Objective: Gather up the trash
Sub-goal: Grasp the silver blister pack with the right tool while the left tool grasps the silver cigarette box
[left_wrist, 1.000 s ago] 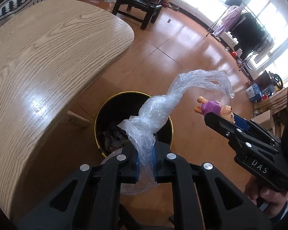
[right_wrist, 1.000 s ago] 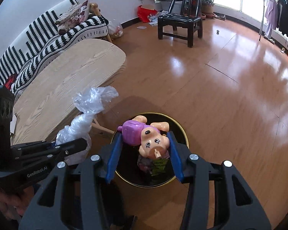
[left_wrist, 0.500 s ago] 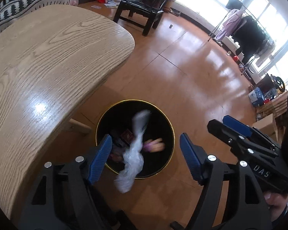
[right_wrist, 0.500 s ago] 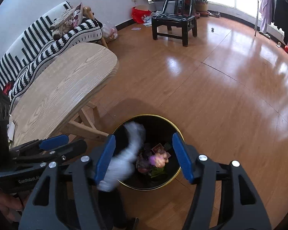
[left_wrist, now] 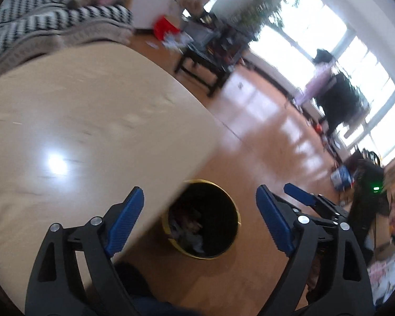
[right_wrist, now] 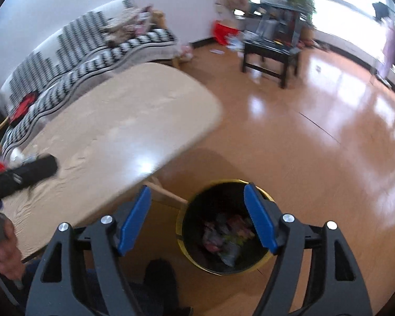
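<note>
Left gripper [left_wrist: 200, 226] and right gripper [right_wrist: 197, 217]: jaws opening, nothing between them. Bin [right_wrist: 187, 218] sits below both; its trash [right_wrist: 225, 239], blurred, appears mixed, table [left_wrist: 92, 131] partly covering the rim.

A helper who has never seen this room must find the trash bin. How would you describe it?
Start at the big light wooden table in front of the striped sofa. On the floor just off its rounded near corner stands the bin. It is the only round black container with a gold rim, with crumpled trash inside.
</note>
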Demonstrator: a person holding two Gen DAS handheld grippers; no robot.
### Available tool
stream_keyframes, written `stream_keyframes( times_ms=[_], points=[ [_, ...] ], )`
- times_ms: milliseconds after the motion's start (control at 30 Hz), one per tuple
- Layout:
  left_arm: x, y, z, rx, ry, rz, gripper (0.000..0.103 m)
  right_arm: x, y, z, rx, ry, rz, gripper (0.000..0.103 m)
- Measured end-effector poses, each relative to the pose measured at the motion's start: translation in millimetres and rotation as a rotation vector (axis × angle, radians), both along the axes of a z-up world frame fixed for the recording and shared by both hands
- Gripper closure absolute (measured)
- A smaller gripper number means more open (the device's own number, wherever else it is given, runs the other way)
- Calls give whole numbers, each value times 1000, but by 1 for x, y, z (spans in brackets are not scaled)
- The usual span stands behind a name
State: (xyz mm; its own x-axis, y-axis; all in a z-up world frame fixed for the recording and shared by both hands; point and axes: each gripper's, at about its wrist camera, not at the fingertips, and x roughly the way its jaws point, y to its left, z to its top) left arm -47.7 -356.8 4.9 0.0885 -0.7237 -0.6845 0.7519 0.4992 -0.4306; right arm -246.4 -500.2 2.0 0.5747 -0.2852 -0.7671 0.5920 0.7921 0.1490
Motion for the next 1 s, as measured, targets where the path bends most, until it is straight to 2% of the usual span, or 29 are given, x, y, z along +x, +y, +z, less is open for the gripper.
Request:
stream_keyframes(
  times_ms=[100, 200, 333, 500, 600, 700, 767, 1000],
  points=[
    [31, 65, 22, 3, -92, 109, 15, 45, 36, 11, -12, -11, 106, 32],
    [59, 134, 32, 42, -191, 230, 12, 97, 85, 19, -9, -26, 239, 32],
    [94, 228, 26, 122, -256, 374, 12, 154, 145, 27, 1, -36, 381, 32],
    [123, 303, 15, 209, -318, 482, 12, 218, 218, 27, 36, -24, 542, 33],
    [137, 314, 8, 269, -385, 490, 12, 250, 243, 23, 64, -4, 595, 36],
    [156, 317, -12, 327, -432, 439, 12, 281, 260, 20, 97, 1, 621, 36],
    [169, 317, -25, 352, -408, 413, 12, 303, 267, 18, 130, 1, 633, 37],
    [216, 304, -62, 344, -284, 391, 12, 383, 284, -9, 244, 50, 649, 42]
  ],
)
